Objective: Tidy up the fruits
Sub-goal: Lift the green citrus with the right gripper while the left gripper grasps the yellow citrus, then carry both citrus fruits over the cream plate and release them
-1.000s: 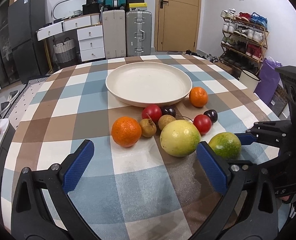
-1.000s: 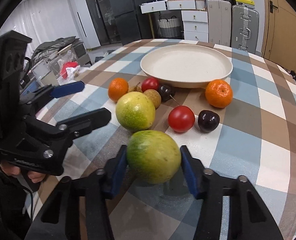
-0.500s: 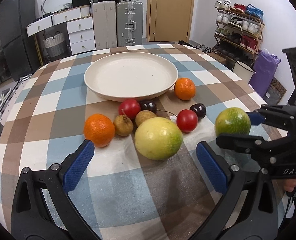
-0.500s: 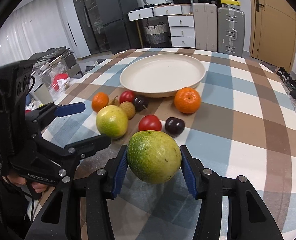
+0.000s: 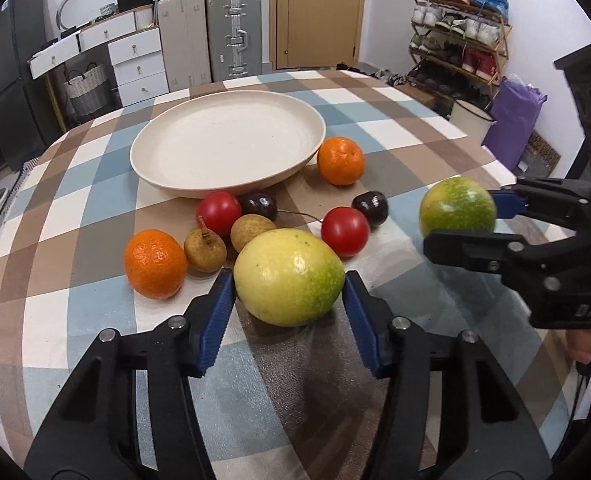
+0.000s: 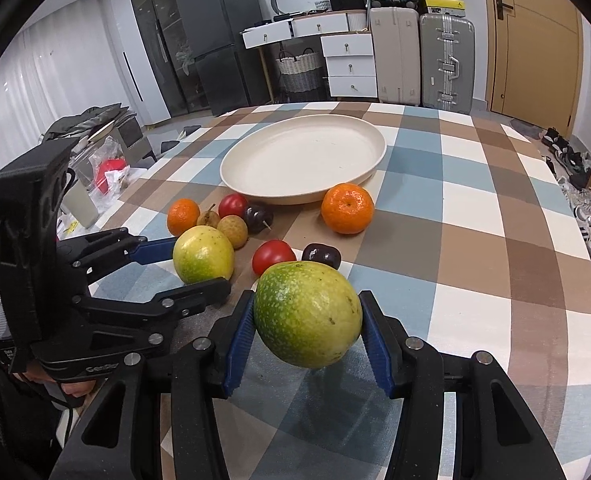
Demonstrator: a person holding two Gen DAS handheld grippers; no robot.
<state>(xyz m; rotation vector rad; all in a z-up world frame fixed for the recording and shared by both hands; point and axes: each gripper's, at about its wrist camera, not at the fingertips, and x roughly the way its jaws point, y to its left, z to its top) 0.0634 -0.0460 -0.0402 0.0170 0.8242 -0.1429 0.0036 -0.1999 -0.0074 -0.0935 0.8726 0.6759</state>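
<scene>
The cream plate (image 5: 223,148) sits bare on the checked tablecloth (image 5: 95,200), and every fruit I see lies on its near side. My left gripper (image 5: 289,304) has just been closing its jaws and now its blue pads touch both flanks of the yellow-green fruit (image 5: 289,276), still down on the cloth (an orange (image 5: 155,264) just beside it). My right gripper (image 6: 307,328) clamps the green fruit (image 6: 307,312), held clear of the cloth nearer me than the plate.

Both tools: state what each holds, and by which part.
Right tool: green fruit, pinched at its sides, lifted. Left tool: just closed onto the yellow-green fruit, pads at its sides, on the table.
</scene>
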